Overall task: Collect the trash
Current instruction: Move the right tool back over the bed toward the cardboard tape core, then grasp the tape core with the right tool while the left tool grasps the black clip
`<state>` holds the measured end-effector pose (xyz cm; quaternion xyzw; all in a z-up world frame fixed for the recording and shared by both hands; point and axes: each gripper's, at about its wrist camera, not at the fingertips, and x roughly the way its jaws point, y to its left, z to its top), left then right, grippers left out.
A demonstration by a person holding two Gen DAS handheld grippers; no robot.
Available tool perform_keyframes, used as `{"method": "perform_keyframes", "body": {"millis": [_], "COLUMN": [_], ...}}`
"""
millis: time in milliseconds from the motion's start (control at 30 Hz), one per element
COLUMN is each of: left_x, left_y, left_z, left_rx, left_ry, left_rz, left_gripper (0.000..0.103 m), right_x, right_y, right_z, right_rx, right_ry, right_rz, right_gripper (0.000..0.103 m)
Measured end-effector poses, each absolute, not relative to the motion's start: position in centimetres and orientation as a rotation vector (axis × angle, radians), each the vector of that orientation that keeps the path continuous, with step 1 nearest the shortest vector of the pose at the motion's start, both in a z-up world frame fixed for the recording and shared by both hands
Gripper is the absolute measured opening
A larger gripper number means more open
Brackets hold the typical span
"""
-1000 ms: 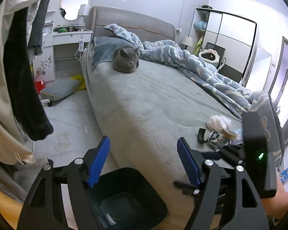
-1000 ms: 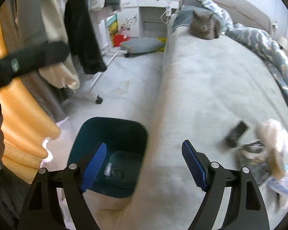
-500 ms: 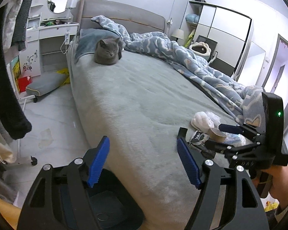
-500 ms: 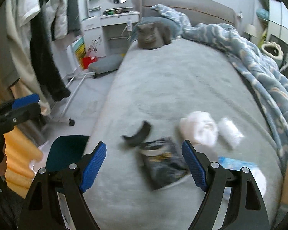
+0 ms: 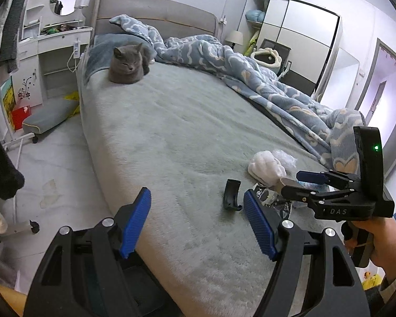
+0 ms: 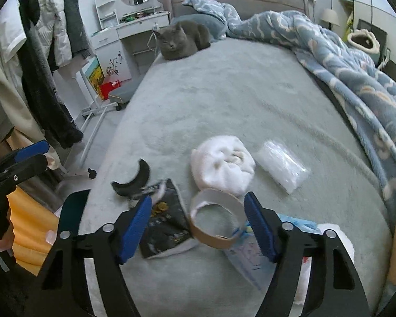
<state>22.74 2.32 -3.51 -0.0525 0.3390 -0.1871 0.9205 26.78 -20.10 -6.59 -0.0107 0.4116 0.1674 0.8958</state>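
A grey bed (image 6: 250,100) fills the bedroom; a cat (image 6: 180,41) lies at twelve o'clock, a blue blanket (image 6: 356,74) at two. The right gripper (image 6: 198,222) is closing, a cardboard tape ring (image 6: 216,219) between its pads. The left gripper (image 5: 196,219) stands spread, empty. A white wad (image 6: 221,163) and black wrapper (image 6: 163,222) crowd alongside.

A wide stretch of bare bed (image 6: 250,100) lies open between the cat (image 6: 180,41) at the headboard and the litter near the foot. There the way narrows: a cardboard ring (image 6: 216,220), white wad (image 6: 223,163), dark wrapper (image 6: 163,224) and black curved piece (image 6: 133,178) crowd together, with the rumpled blanket (image 6: 356,74) walling off the far side from the cat.
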Motion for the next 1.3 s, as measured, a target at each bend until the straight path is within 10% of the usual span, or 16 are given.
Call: {"method": "perform_keyframes", "body": {"millis": [1300], "left_x": [28.1], "left_y": [-4.1], "left_z": [-9.6], "left_rx": [-0.008], "left_ry": [0.902], "left_rz": [-0.442], "left_gripper": [0.059], "right_x": [28.6], "right_y": [-23.0], "right_z": [-5.7], "right_rx": [-0.047], "right_ry": [0.811], "right_rz": [0.431], "right_gripper": [0.044]}}
